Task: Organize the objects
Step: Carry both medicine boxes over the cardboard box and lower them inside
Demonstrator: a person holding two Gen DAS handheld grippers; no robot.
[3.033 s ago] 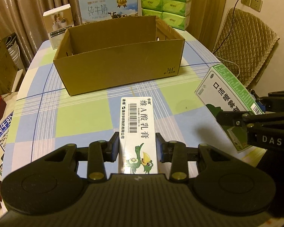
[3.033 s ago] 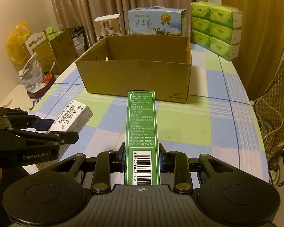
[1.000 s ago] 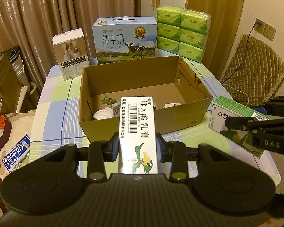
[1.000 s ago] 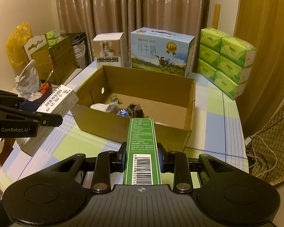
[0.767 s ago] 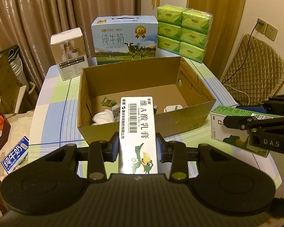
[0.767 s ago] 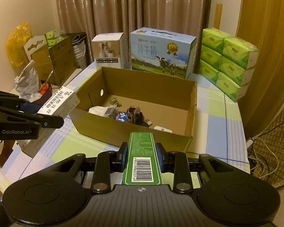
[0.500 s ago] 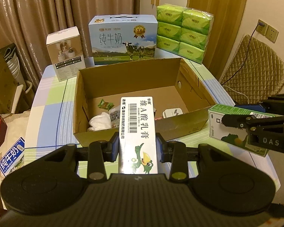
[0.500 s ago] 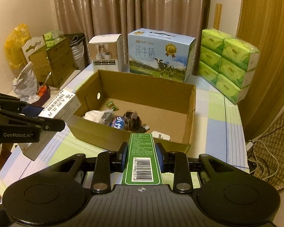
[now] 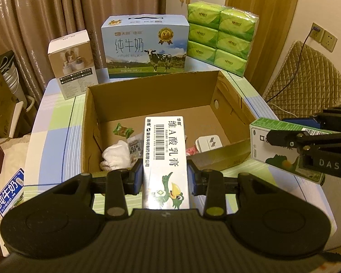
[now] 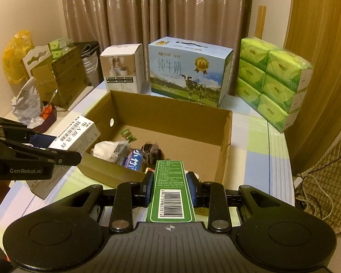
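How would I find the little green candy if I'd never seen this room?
Look at the open cardboard box on the checked table. The candy lies on its floor near the left wall, just behind the white cloth. It is the only small, shiny green wrapper in the box; the things beside it are white or clear.

Brown curtains, quilted chair

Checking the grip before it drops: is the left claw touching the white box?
Touching. The left wrist view shows the left claw with both blue pads pressed against the white box's sides, no gap visible.
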